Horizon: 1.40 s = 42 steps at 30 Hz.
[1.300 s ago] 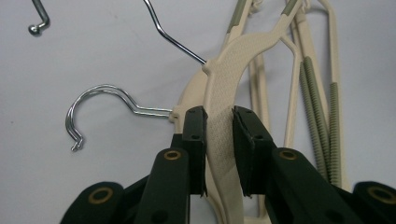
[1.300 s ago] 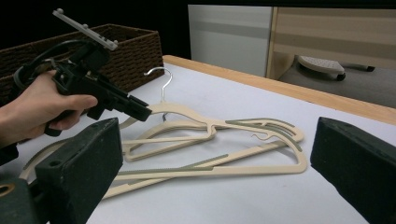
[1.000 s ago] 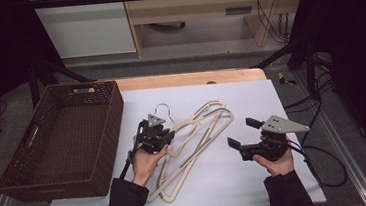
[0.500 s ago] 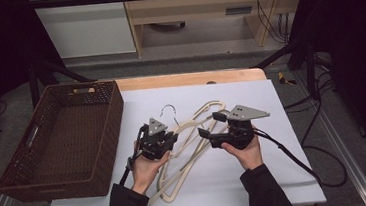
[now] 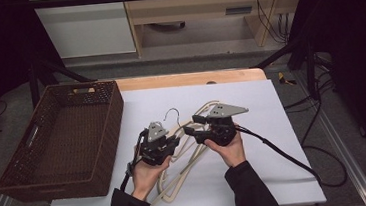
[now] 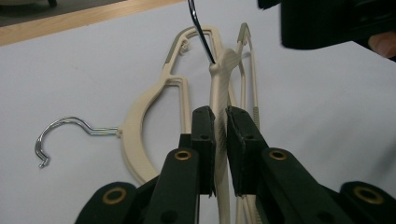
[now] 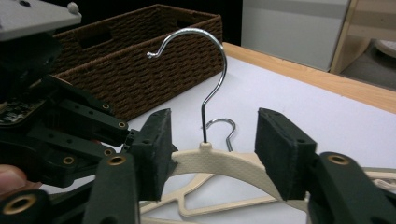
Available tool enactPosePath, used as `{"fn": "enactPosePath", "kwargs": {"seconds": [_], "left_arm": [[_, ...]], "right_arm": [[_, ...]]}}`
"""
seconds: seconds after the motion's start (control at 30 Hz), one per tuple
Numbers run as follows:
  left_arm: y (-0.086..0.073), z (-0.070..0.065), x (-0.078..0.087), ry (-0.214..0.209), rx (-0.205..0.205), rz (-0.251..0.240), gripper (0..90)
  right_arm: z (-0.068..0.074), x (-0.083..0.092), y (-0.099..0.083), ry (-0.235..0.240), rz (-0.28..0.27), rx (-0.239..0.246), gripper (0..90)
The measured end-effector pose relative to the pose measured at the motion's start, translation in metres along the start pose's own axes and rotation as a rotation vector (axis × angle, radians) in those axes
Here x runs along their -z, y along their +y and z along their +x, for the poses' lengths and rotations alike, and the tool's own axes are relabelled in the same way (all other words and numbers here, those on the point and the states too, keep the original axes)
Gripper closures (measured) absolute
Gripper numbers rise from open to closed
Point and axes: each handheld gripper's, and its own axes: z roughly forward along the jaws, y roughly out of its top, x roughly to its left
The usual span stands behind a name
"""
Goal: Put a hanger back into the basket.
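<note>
Cream plastic hangers (image 5: 184, 170) with metal hooks lie in a tangle on the white table top. My left gripper (image 5: 175, 143) is shut on one arm of a hanger (image 6: 223, 79) and holds it tilted up, its hook (image 7: 205, 60) standing in the air. My right gripper (image 5: 193, 124) has come in from the right, and its jaws have just been closing. In the right gripper view the gripper (image 7: 217, 130) straddles the raised hanger's neck (image 7: 219, 163), with a gap on each side. A second hanger (image 6: 140, 135) lies flat beside the held one.
A dark wicker basket (image 5: 116, 109) stands on the left of the table, close to the left hand. The white sheet (image 5: 273, 125) stretches to the right, and cables trail off its right edge. A wooden strip (image 5: 189, 79) runs along the back.
My right gripper has travelled left across the table to the lifted hanger, and its jaws have narrowed around the neck. The left gripper has kept its grip and nudged the hanger slightly up.
</note>
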Motion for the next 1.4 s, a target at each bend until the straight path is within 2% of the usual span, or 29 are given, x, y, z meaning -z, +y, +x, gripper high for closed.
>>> {"fn": "enactPosePath", "kwargs": {"seconds": [0.2,0.3,0.67,0.73,0.8,0.9,0.97,1.03,1.1,1.13,1.17,1.23,1.27,1.4], "left_arm": [[0.000,-0.005,0.004,-0.014,-0.019,-0.004,82.2],[-0.001,-0.007,0.004,-0.013,-0.027,-0.011,82.5],[0.000,-0.013,0.008,-0.038,-0.044,-0.010,83.1],[0.000,-0.013,0.008,-0.041,-0.049,-0.006,82.6],[0.002,-0.012,0.006,-0.035,-0.060,0.020,77.0],[0.002,-0.009,0.000,-0.059,-0.054,0.059,71.4],[0.003,-0.008,-0.006,-0.067,-0.055,0.084,71.4],[0.003,-0.007,-0.009,-0.097,-0.045,0.097,74.5],[0.004,-0.008,-0.010,-0.116,-0.047,0.101,80.7],[0.004,-0.010,-0.009,-0.110,-0.054,0.101,83.7],[0.005,-0.011,-0.009,-0.104,-0.057,0.101,83.9],[0.005,-0.011,-0.009,-0.120,-0.048,0.099,84.5],[0.005,-0.010,-0.008,-0.131,-0.041,0.093,85.1],[0.005,-0.013,-0.004,-0.107,-0.055,0.059,85.6]], "right_arm": [[0.004,-0.009,-0.004,0.036,0.034,0.012,59.4],[0.006,-0.012,-0.005,0.045,0.033,0.013,65.9],[0.006,-0.014,-0.004,0.039,0.026,0.022,87.3],[0.007,-0.013,-0.003,0.034,0.029,0.029,87.9],[0.007,-0.012,-0.003,0.035,0.027,0.035,88.1],[0.009,-0.011,-0.004,0.039,0.028,0.046,88.2],[0.010,-0.010,-0.004,0.043,0.028,0.050,88.2],[0.010,-0.009,-0.004,0.041,0.031,0.060,88.2],[0.010,-0.008,-0.004,0.040,0.032,0.063,88.2],[0.011,-0.008,-0.003,0.037,0.032,0.061,88.1],[0.011,-0.007,-0.003,0.037,0.032,0.061,87.9],[0.011,-0.006,-0.003,0.036,0.034,0.061,86.7],[0.011,-0.005,-0.003,0.037,0.034,0.062,84.4],[0.016,0.005,-0.001,0.049,0.032,0.070,69.8]]}}
